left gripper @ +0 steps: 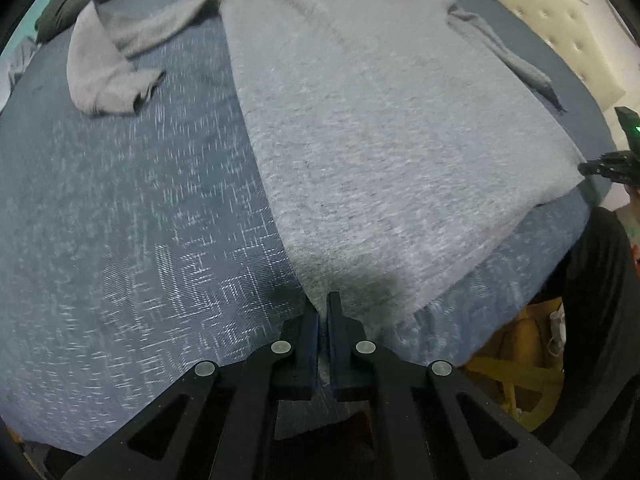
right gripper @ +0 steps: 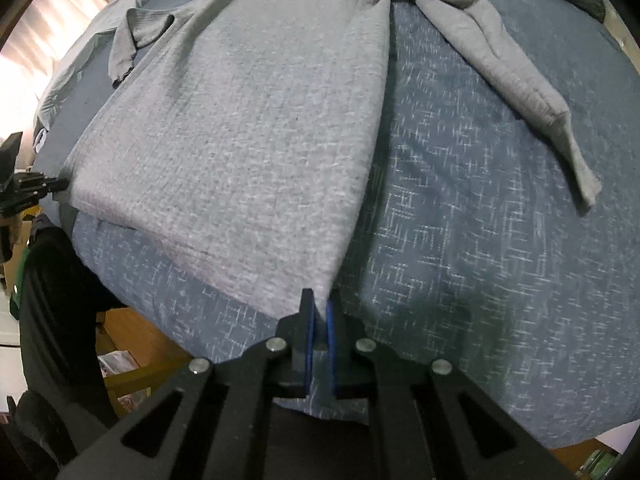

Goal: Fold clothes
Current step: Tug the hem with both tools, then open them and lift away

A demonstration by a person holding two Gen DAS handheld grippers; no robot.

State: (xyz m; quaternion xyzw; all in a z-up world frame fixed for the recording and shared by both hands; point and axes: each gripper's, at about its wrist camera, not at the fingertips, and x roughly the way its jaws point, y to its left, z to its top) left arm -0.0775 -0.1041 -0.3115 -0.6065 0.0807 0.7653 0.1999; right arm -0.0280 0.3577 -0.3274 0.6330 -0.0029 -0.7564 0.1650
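Left tongs: jaws together, clamped on the near hem corner of the grey sweater. A thin strip of grey cloth shows between the blue pads. Right tongs: jaws likewise together, pinching the other near hem corner of the same sweater; the fabric runs down into the narrow gap between the pads.

Sweater location: spread flat, body up the middle of the bed, hem toward the near edge, neck toward the far edge. The bed carries a dark blue cover with a pale woven fleck. The hem between the two grips looks slightly raised off the cover, though motion blur makes this uncertain.

Left wrist view only: one sleeve bent back on itself toward the far left corner of the bed, cuff lying on the cover; a cream tufted headboard past the right edge; the right tongs seen from the side at the frame's right margin, at the sweater's hem corner; yellow wooden framing below the near edge.

Right wrist view only: the other sleeve lying straight and diagonal on the cover, apart from the body, cuff toward the right edge; a bright window at far left; the left tongs at the frame's left margin, at the hem corner.

Containers: none discernible in either view.
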